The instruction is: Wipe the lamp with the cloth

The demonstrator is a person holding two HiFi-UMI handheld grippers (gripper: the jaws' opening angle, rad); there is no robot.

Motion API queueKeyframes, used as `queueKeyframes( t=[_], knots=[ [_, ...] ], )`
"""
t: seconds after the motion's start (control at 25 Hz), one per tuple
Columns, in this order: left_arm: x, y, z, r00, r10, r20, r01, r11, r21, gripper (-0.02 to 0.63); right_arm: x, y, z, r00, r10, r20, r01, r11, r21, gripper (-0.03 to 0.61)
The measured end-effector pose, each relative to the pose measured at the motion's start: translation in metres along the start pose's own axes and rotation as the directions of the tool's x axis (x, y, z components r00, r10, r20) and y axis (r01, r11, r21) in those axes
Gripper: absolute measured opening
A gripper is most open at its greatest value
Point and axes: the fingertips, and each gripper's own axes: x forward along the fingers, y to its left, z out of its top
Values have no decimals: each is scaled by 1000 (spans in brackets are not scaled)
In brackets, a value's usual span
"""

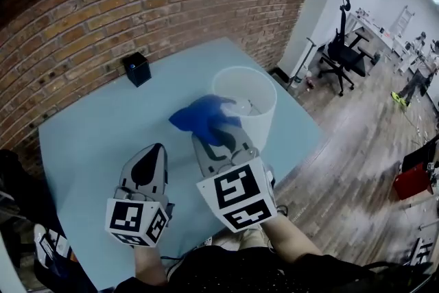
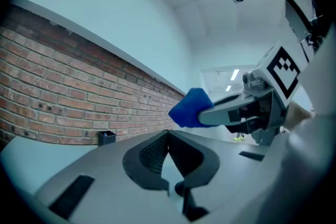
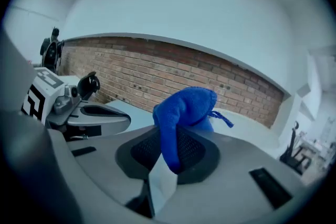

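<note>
Grasping the blue cloth (image 1: 204,116) in the right claw (image 3: 173,136), at the rim of the white lamp (image 1: 255,101) on the tabletop (image 1: 89,137); with the left claw (image 2: 168,136) clenched empty, just beside.

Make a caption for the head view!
Right gripper holds blue cloth by the white lamp; left gripper shut, empty.

The left gripper (image 2: 168,136) has its two dark fingers (image 2: 149,152) pressed together, with nothing between them. Just above them, the right gripper (image 2: 212,113) comes in from the right, and its fingers pinch a blue cloth (image 2: 189,107). Far back, a small black box (image 2: 106,137) sits on the bench (image 2: 23,152) beside a brick wall (image 2: 73,92).
</note>
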Motion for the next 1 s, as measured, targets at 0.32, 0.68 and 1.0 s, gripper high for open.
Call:
queueKeyframes(
  t=[0.32,0.68,1.0],
  knots=[
    [-14,10,-18,1000,16,-25,-16,1000,-1,8,22,33,-58,998,43,-56,-34,988,150,61],
    [-14,9,-31,998,12,-59,-13,1000,-11,8,-25,57,-100,971,241,7,-237,950,204,60],
    [6,-25,-17,996,-77,-33,77,997,0,8,-106,-52,6,939,136,316,-174,980,94,60]
  ],
)
